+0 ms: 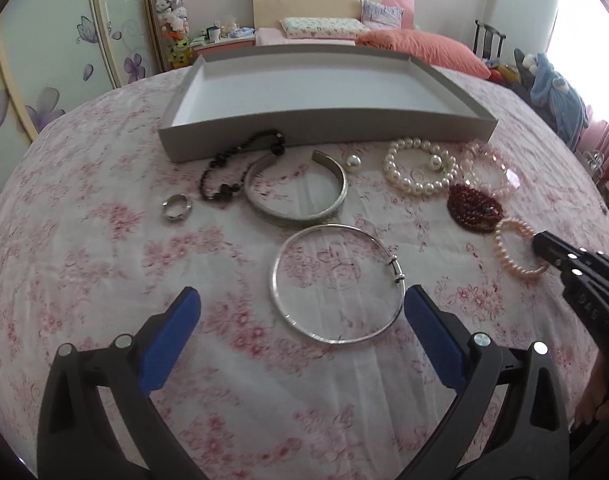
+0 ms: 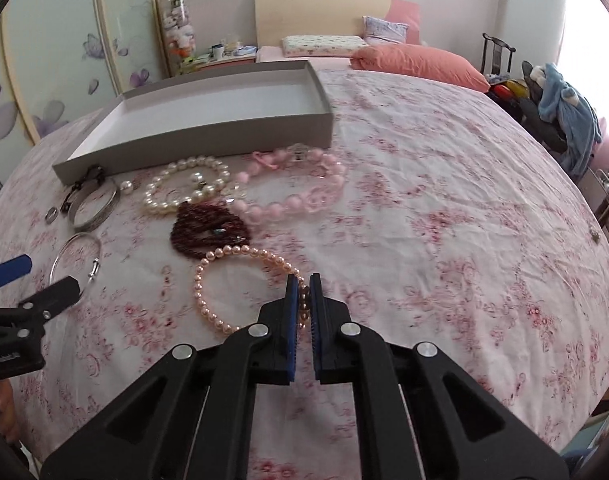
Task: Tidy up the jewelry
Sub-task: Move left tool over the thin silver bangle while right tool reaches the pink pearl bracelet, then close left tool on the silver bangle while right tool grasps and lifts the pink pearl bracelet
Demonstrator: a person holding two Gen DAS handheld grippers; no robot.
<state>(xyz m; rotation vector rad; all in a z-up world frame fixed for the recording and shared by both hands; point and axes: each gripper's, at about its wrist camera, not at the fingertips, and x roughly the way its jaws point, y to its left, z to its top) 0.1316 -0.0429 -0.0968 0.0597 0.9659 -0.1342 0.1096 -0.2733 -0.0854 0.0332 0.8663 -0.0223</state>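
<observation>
An empty grey tray [image 1: 328, 136] [image 2: 192, 148] lies at the back of the jewelry on the floral bed sheet. My left gripper [image 1: 302, 304] is open, its blue pads either side of a thin silver bangle [image 1: 336, 284] [image 2: 74, 258], just above it. My right gripper [image 2: 303, 284] [image 1: 544, 246] is shut on the near side of a small pink pearl bracelet [image 2: 240, 280] [image 1: 516, 248] that lies on the sheet. Nearby lie a dark red bead bracelet [image 2: 208, 232] [image 1: 474, 208], a white pearl bracelet [image 2: 184, 188] [image 1: 420, 168] and a large pink bead bracelet [image 2: 292, 188] [image 1: 490, 168].
A wide silver cuff [image 1: 300, 192], a black bead strand [image 1: 232, 168], a silver ring [image 1: 177, 207] and a loose pearl [image 1: 353, 161] lie left of centre. Pillows [image 2: 416, 62] and the headboard stand behind. A chair with clothes [image 2: 560, 112] stands at the right.
</observation>
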